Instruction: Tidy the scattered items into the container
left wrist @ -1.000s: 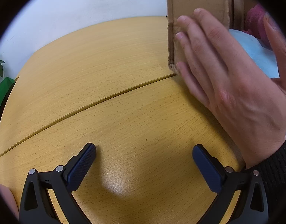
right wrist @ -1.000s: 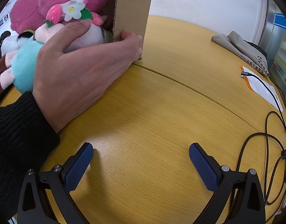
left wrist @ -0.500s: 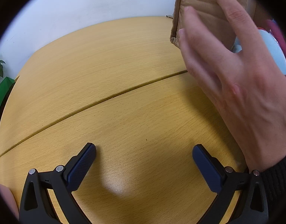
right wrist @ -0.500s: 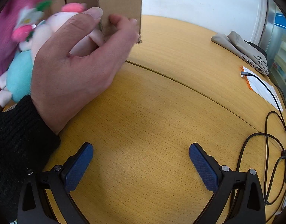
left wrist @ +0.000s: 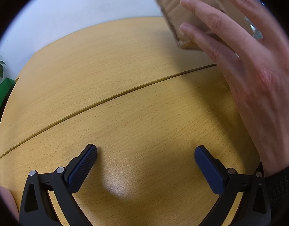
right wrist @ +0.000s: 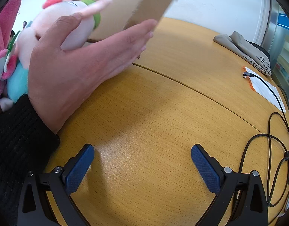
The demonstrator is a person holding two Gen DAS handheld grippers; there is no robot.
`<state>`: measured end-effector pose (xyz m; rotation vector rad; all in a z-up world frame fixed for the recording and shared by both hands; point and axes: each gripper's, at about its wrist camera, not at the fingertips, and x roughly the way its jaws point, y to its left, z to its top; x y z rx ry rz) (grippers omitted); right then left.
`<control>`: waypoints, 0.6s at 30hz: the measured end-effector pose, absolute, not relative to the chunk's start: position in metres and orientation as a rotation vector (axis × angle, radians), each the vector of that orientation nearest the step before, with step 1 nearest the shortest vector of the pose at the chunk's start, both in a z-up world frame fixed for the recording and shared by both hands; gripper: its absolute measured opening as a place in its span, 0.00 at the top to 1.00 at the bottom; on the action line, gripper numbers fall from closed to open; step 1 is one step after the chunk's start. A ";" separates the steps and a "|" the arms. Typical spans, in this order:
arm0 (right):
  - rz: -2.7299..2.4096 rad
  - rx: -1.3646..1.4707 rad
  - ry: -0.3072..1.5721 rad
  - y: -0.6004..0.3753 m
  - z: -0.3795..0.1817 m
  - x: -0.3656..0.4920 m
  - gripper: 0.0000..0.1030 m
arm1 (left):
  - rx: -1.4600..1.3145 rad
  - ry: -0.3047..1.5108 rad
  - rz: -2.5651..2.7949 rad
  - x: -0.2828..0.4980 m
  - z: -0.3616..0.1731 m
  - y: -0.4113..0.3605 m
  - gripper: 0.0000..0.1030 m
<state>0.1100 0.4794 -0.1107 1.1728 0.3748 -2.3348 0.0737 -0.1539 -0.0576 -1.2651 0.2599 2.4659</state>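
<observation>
We found the brown corrugated cardboard box [left wrist: 184,13] only partly visible: the left wrist view cut it off at the top edge, a bare hand [left wrist: 257,79] covered much of its near face, and its opening could not be seen. In the right wrist view the same box [right wrist: 125,5] was blurred and cropped at the top, so we could not tell whether any part of it touched the light wooden table [right wrist: 154,113]. It stood tilted in both views, its lower corner pointing down toward the table and its long axis running up out of frame. A hand in a black knitted sleeve [right wrist: 84,62] lay flat against its lower side. Beside that hand, soft toys bunched at the left edge: a pale pink plush with green and red trim [right wrist: 69,24], a light blue plush [right wrist: 18,82] and a magenta plush [right wrist: 1,37], all partly hidden and blurred; we could not tell whether they were inside the box. The left gripper [left wrist: 145,154] rested low over bare table, blue-padded fingers spread wide, holding nothing. The right gripper [right wrist: 142,153] stood likewise, parted and empty. To its right lay black cables [right wrist: 272,131], a white sheet with orange edging [right wrist: 265,86] and a folded grey cloth [right wrist: 242,47].
</observation>
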 end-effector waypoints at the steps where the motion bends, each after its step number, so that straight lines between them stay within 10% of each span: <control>1: -2.335 1.173 0.375 0.479 -0.111 0.110 0.00 | -1.265 0.260 2.466 0.074 -0.057 -0.153 0.00; 18: -2.339 1.175 0.372 0.480 -0.111 0.110 0.00 | -1.263 0.262 2.463 0.076 -0.057 -0.157 0.00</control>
